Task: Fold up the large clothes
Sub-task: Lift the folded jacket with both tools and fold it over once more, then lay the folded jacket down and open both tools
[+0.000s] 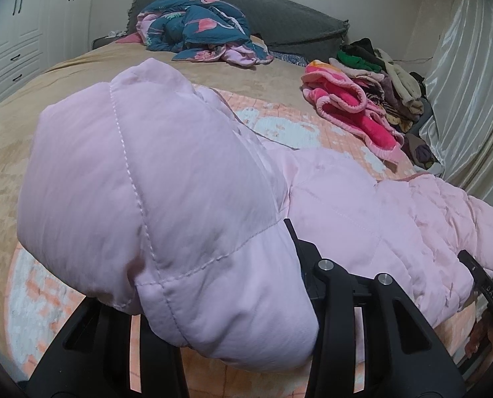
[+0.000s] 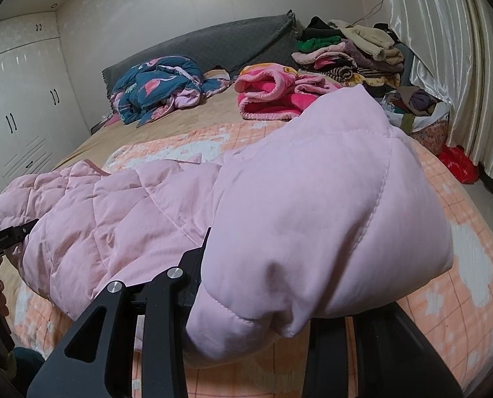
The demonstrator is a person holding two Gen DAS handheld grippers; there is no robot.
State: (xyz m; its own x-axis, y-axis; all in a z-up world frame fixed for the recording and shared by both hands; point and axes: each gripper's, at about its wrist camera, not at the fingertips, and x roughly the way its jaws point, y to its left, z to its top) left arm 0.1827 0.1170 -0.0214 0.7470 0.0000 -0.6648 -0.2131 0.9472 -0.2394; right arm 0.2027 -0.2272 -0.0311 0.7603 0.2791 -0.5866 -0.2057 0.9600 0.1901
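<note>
Two grippers carry one pale pink quilted puffer jacket (image 1: 166, 179) above the bed's peach-and-white patterned quilt (image 1: 279, 126). I hold its near edge at both ends, and the padded bulk drapes forward over each camera. The left gripper (image 1: 246, 325) has its jaws clenched on a thick fold of the jacket; the right gripper (image 2: 246, 318) grips the other end the same way, though the fingertips themselves are buried in fabric in both views. Between the two grips the garment sags towards the quilt without being laid flat.

To do this fold well, I judge that both ends should travel together and level, so that the carried edge lands square on the part of the jacket resting farther up the bed. The stuffing is springy and the shell looks slippery, so I would keep both grips firm until the edge is down, then press the fold before letting go. I would stop well short of the bright pink fleece garment (image 2: 273, 96) and the stack of folded clothes (image 2: 352, 56) by the cream satin curtain (image 2: 439, 46).
</note>
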